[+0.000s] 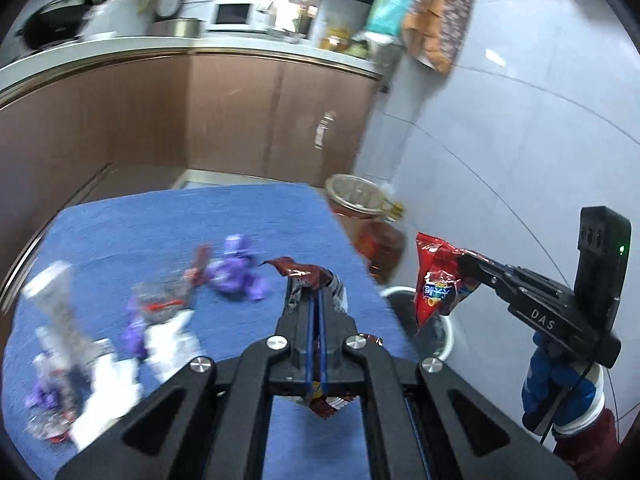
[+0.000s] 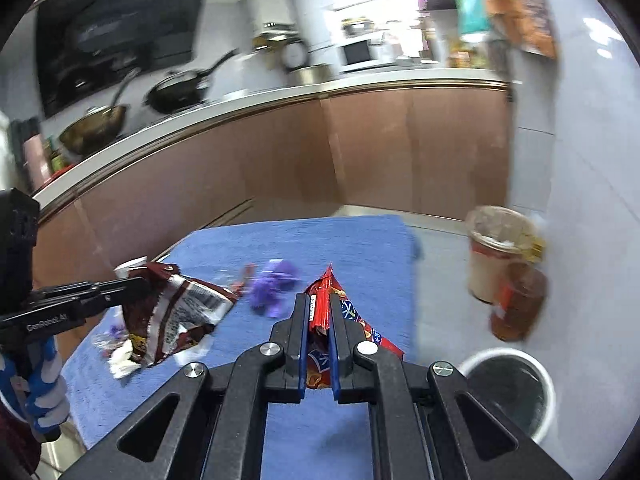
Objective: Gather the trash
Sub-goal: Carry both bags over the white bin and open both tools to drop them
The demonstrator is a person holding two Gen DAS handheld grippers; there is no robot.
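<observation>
The left gripper (image 1: 316, 292) clenches a brown wrapper (image 2: 176, 312) at frame centre over the blue table (image 1: 160, 224), beside purple wrappers (image 1: 236, 272). The right gripper (image 2: 320, 312) grips a red snack bag (image 1: 436, 280) at right, above the white bin (image 2: 516, 392), whose contents I cannot make out.

A home kitchen: wok (image 2: 94, 126), microwave (image 1: 234, 16), brown cabinets (image 1: 240, 116).

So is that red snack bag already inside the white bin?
No, the red snack bag hangs pinched in the right hand-held gripper, above the white bin beside the blue table.
</observation>
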